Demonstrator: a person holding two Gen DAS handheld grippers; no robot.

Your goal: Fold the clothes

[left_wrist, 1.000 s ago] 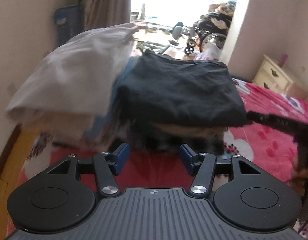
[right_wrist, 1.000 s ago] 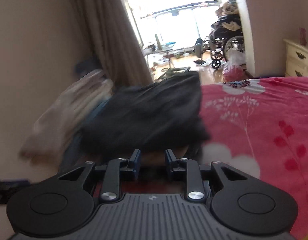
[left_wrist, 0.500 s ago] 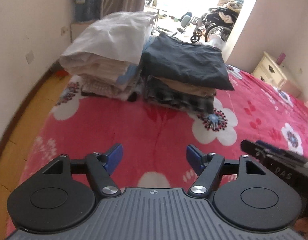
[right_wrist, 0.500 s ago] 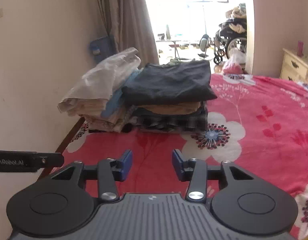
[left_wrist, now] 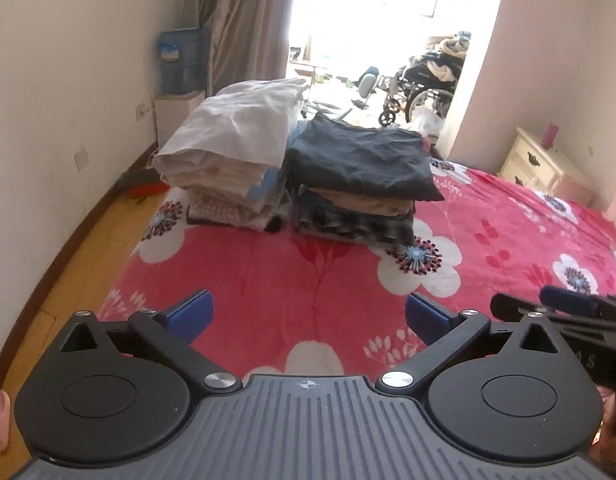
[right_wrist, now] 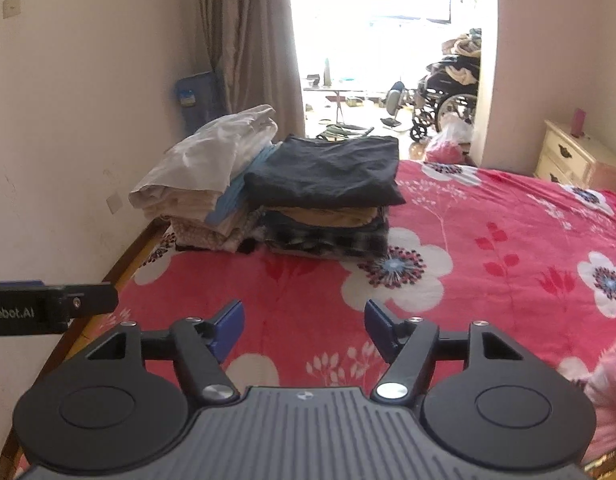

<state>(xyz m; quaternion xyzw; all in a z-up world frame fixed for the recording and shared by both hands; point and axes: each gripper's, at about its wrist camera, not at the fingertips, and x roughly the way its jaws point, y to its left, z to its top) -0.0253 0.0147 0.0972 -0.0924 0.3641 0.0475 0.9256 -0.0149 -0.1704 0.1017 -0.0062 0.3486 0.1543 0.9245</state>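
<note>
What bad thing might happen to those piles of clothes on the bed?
The white pile leans and bulges, so it might topple toward the wall. It sits near the edge of the bed, so clothes could slide to the floor. The black shirt overhangs its stack, so a bump may unfold it.

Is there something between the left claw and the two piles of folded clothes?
Nothing visible. Only bare red blanket lies between the open left claw and the piles, which sit at the bed's far end.

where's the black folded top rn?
The black top lies on top of the right-hand pile at the far end of the bed, beside the white pile nearer the wall; both wrist views show it ahead, centre.
</note>
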